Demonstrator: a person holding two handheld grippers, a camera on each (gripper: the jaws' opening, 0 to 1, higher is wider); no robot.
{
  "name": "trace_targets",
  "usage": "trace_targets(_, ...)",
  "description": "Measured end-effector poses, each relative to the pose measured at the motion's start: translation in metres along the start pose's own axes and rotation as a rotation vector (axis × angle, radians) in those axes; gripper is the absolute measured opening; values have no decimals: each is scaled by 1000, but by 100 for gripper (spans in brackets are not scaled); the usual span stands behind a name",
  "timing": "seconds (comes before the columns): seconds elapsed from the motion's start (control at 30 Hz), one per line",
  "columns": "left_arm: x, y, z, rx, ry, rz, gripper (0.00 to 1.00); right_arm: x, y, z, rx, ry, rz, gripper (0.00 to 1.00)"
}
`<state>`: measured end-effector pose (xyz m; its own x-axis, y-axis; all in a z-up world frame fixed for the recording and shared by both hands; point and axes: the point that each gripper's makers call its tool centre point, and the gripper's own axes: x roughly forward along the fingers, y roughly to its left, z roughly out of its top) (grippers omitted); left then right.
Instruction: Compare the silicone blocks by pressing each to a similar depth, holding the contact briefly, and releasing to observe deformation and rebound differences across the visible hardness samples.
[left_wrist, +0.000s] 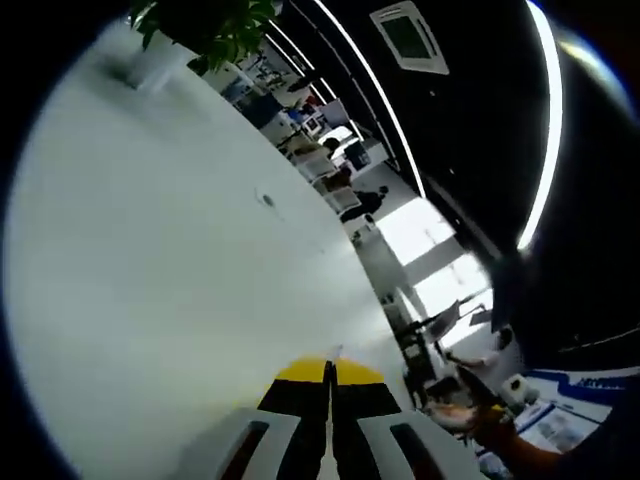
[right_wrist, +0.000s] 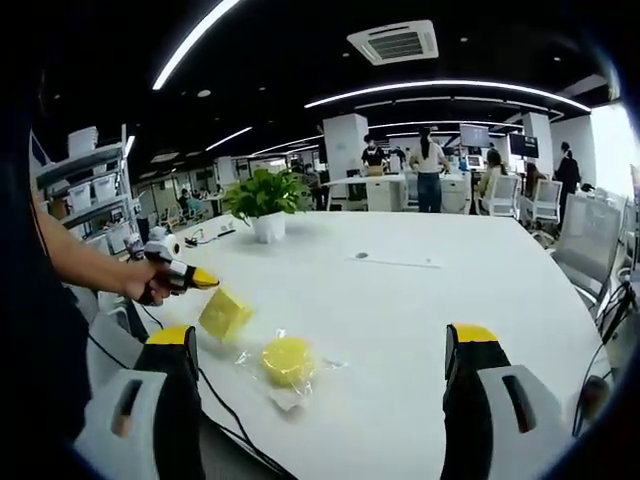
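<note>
A square yellow silicone block (right_wrist: 224, 313) lies near the table's left front edge. A round yellow block (right_wrist: 288, 360) rests beside it on a clear plastic bag. My right gripper (right_wrist: 322, 345) is open wide, its yellow-tipped jaws standing either side of the round block, short of it. A hand holds my left gripper (right_wrist: 205, 280) at the left, its yellow tip just above the square block; I cannot tell whether they touch. In the left gripper view my left gripper (left_wrist: 330, 372) is shut with nothing between its jaws, pointing across bare table.
The white table (right_wrist: 420, 300) stretches far back. A potted plant (right_wrist: 265, 200) stands at its far side and shows again as the plant (left_wrist: 205, 30). A black cable (right_wrist: 215, 400) runs along the front edge. Chairs and people are beyond.
</note>
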<state>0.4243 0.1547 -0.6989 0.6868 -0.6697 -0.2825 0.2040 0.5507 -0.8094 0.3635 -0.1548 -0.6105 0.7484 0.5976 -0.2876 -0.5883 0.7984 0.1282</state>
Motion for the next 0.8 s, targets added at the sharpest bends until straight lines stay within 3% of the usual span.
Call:
trace_targets(0.27,-3,34,3,123,29,106,0,-7,0,-4,-5,3,-10,96)
trace_targets(0.47,-4,46,2,213,52,142,0,-7,-1,-6,2,8,-16,96)
trace_targets(0.7,-3,58,-1,400,114,183,0,-5,2,-7,8,15,-19,96)
trace_targets(0.8,-3,64,-2,442,134,208,0,-3,4,-9,7,23,-15,96)
